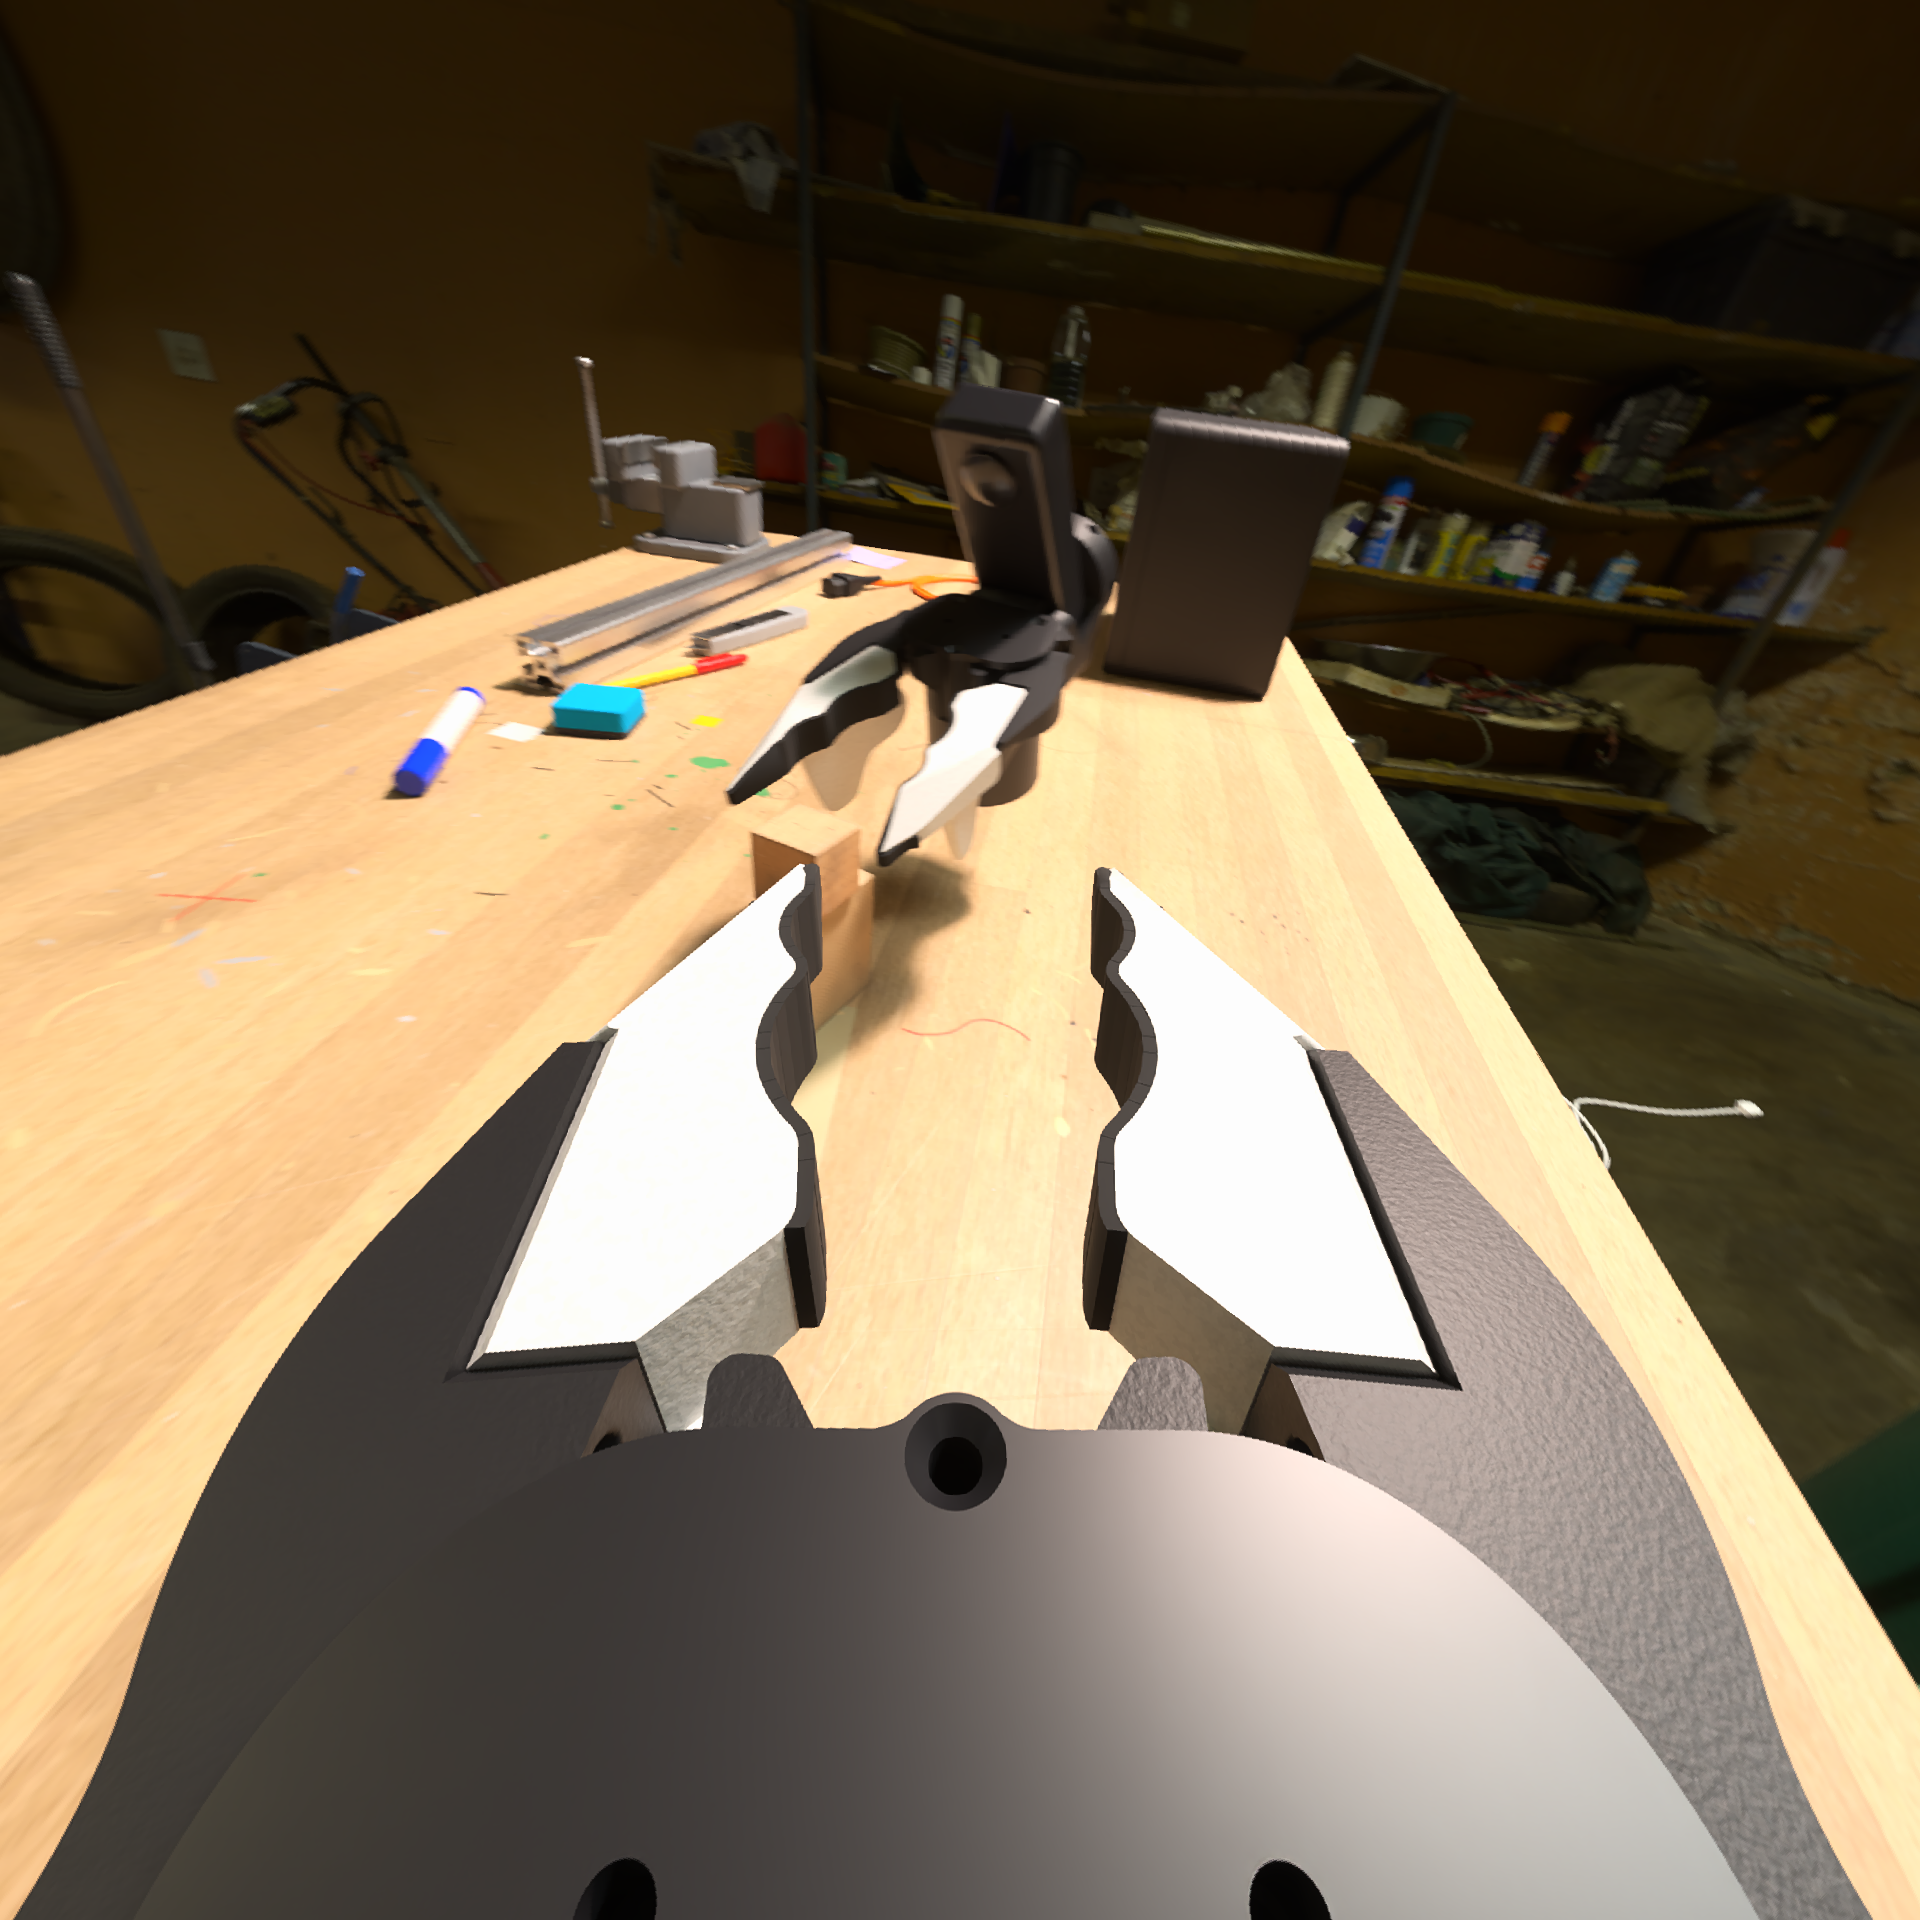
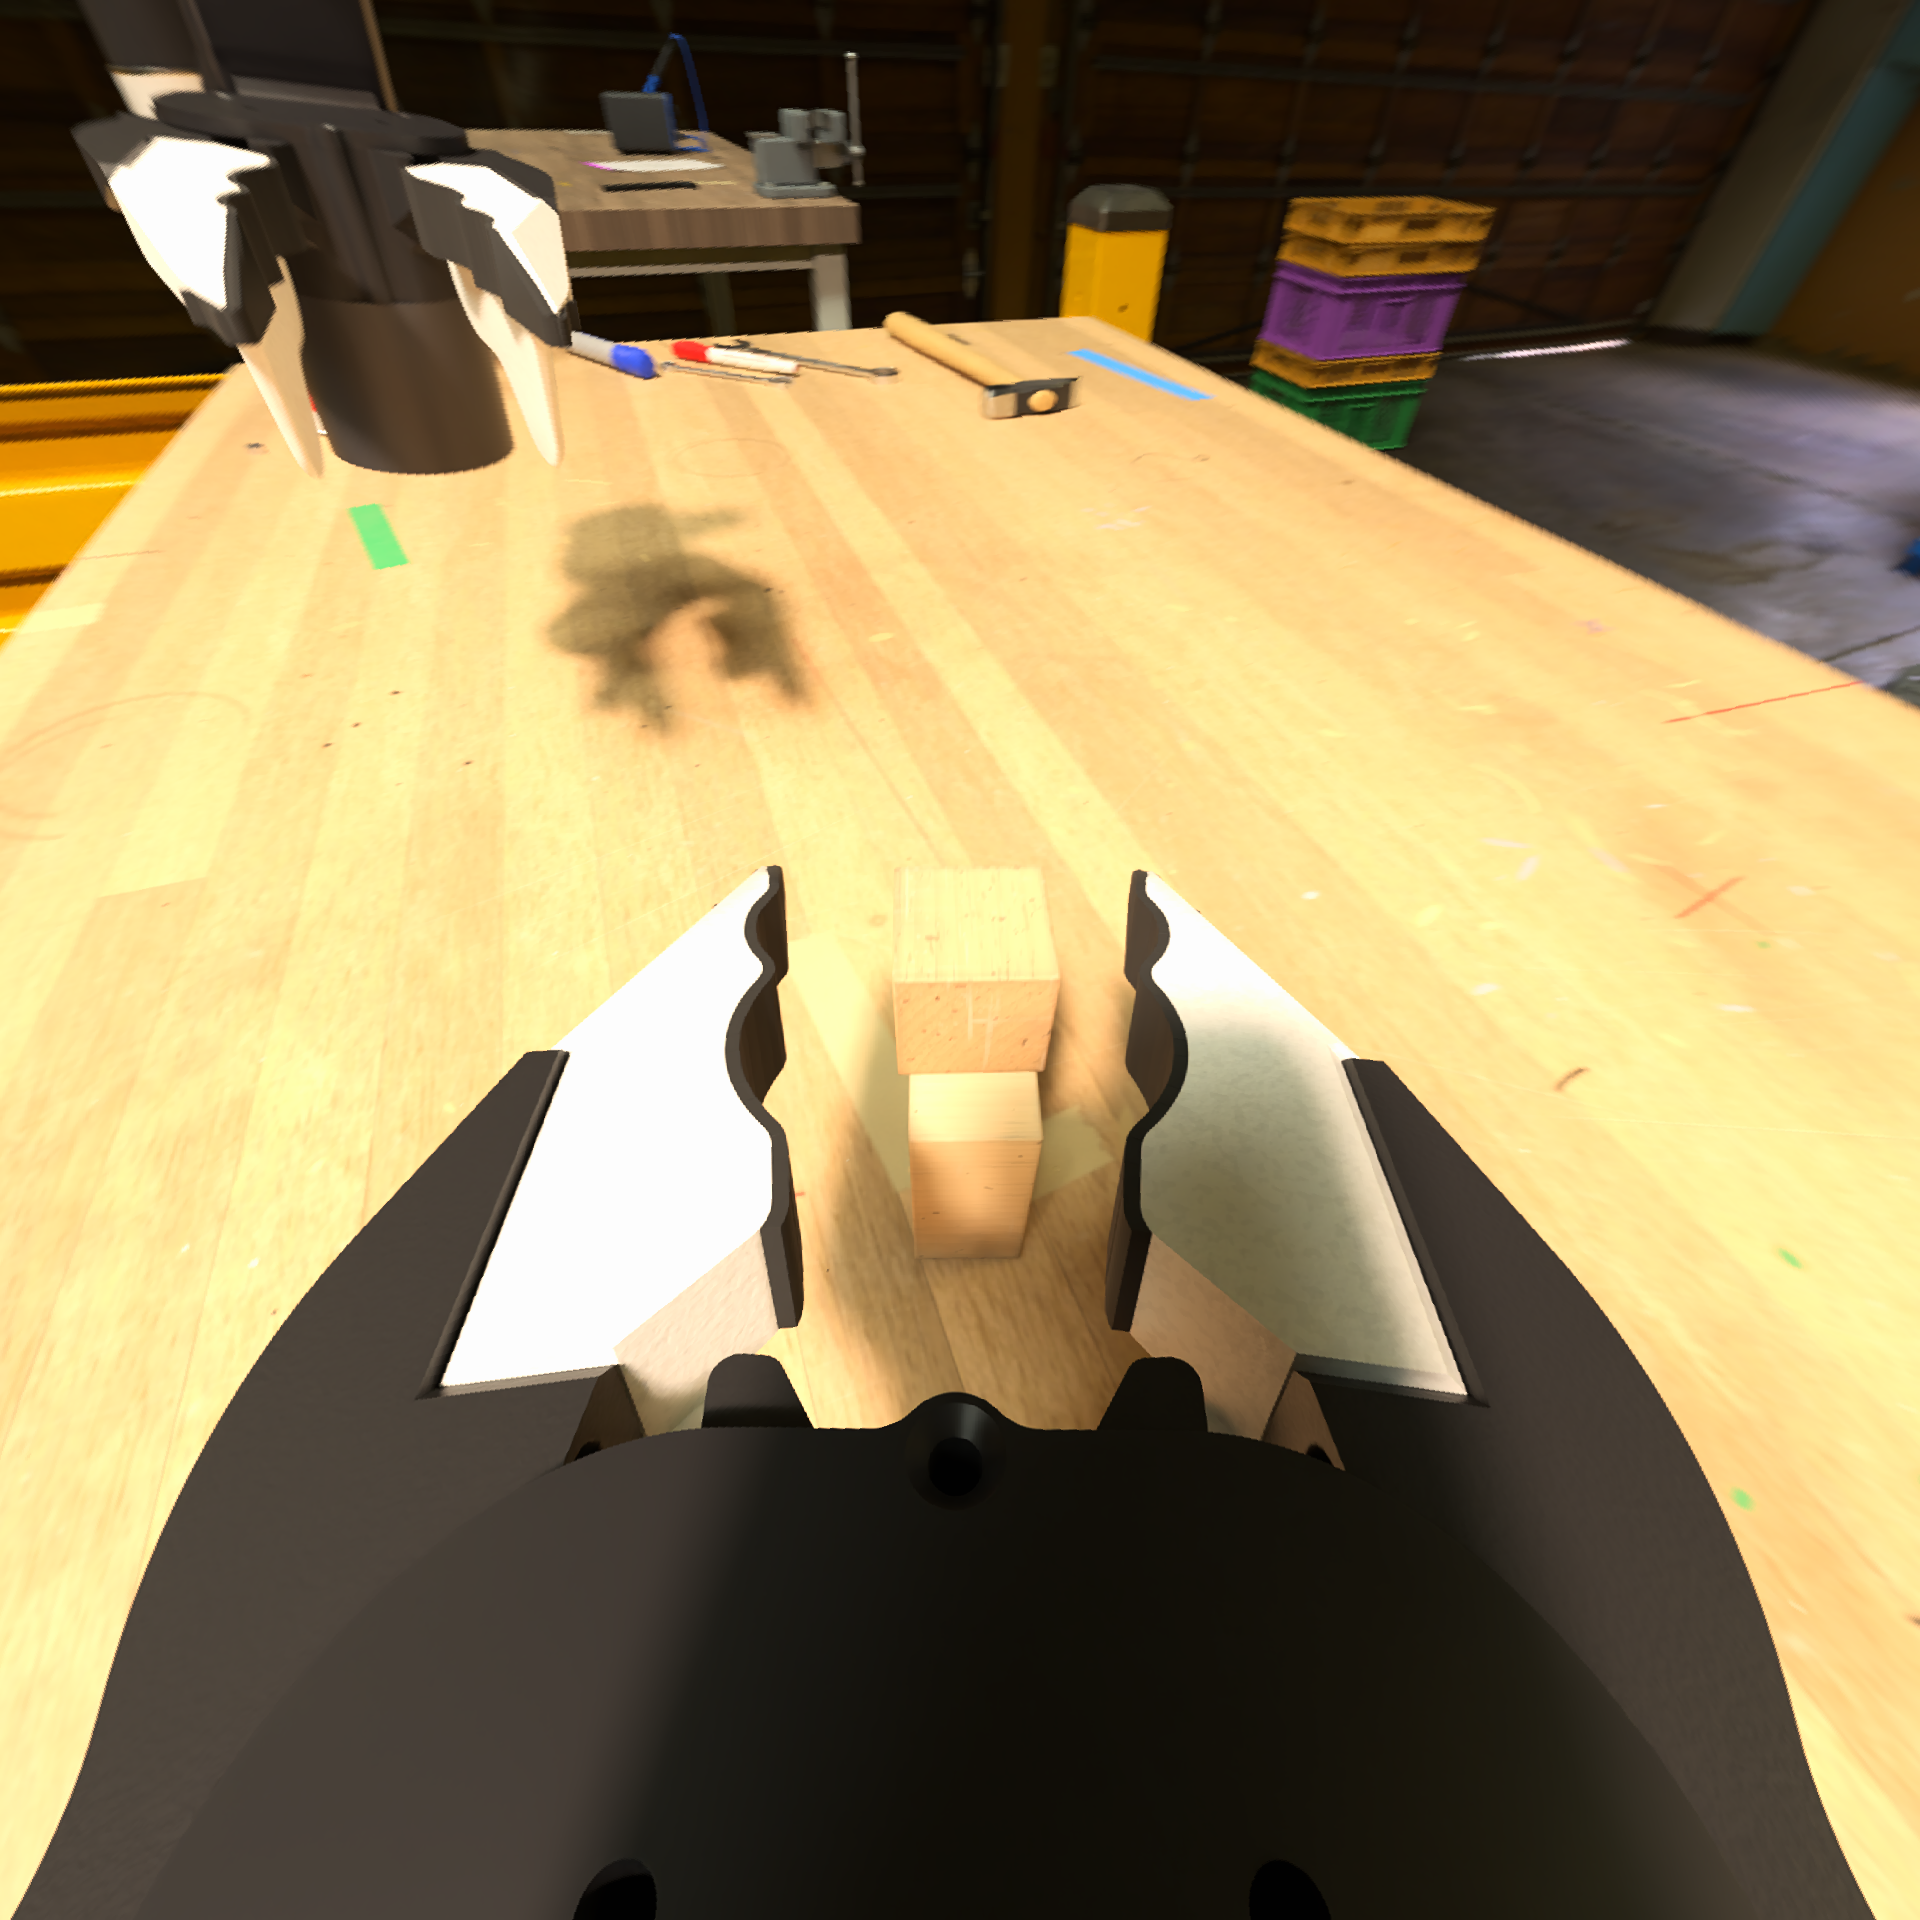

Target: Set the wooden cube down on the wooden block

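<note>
A wooden cube (image 2: 975, 966) rests on a paler upright wooden block (image 2: 974, 1164) on the workbench. In the right wrist view both stand between my right gripper's (image 2: 956, 875) open fingers, touching neither. My left gripper (image 1: 954, 878) is open and empty, above the bench. In its view the cube (image 1: 805, 847) and block (image 1: 847, 945) sit just behind its left finger, partly hidden. The right gripper (image 1: 808, 826) hangs open above and just behind the cube there. The left gripper (image 2: 431, 462) shows open at the far left of the right wrist view.
A blue marker (image 1: 438, 740), a cyan eraser (image 1: 597, 711), an aluminium rail (image 1: 675, 613), a vise (image 1: 681, 499) and a dark box (image 1: 1221, 551) lie at one end of the bench. A hammer (image 2: 977, 364) and pens lie at the other. The bench edge (image 1: 1455, 935) is close.
</note>
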Tool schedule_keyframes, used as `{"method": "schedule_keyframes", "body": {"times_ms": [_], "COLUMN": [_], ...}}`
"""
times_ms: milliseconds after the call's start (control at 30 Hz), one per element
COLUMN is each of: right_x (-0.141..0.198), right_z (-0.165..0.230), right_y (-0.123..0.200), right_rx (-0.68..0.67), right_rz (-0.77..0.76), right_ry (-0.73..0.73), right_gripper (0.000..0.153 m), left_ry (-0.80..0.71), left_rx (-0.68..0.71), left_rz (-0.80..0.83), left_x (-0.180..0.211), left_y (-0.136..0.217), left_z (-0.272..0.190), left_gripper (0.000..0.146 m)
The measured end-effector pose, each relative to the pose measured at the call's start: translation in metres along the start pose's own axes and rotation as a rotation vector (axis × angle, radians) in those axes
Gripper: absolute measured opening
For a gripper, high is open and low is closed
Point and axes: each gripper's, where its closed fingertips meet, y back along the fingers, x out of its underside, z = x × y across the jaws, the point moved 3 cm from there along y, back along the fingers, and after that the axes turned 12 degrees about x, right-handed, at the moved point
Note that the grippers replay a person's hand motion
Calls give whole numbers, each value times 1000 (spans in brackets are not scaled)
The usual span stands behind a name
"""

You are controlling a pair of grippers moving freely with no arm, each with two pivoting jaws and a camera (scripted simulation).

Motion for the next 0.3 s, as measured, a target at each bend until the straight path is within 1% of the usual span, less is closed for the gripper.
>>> {"method": "schedule_keyframes", "body": {"times_ms": [67,100,167,233,300], "right_x": [-10,-15,-24,-31,-35], "right_z": [-3,-4,-5,-2,4], "right_y": [5,8,14,20,25], "right_rx": [78,128,220,292,345], "right_rz": [-2,3,31,71,120], "right_ry": [27,39,68,89,109], "right_gripper": [72,77,89,95,98], "left_ry": [16,38,136,258,334], "left_rx": [-71,-140,-350,-573,-732], "left_rz": [-5,0,43,167,349], "left_x": [-12,-18,-27,-27,-22], "left_y": [14,24,55,95,130], "left_z": [8,16,40,66,88], "left_gripper": [52,52,51,52,56]}}
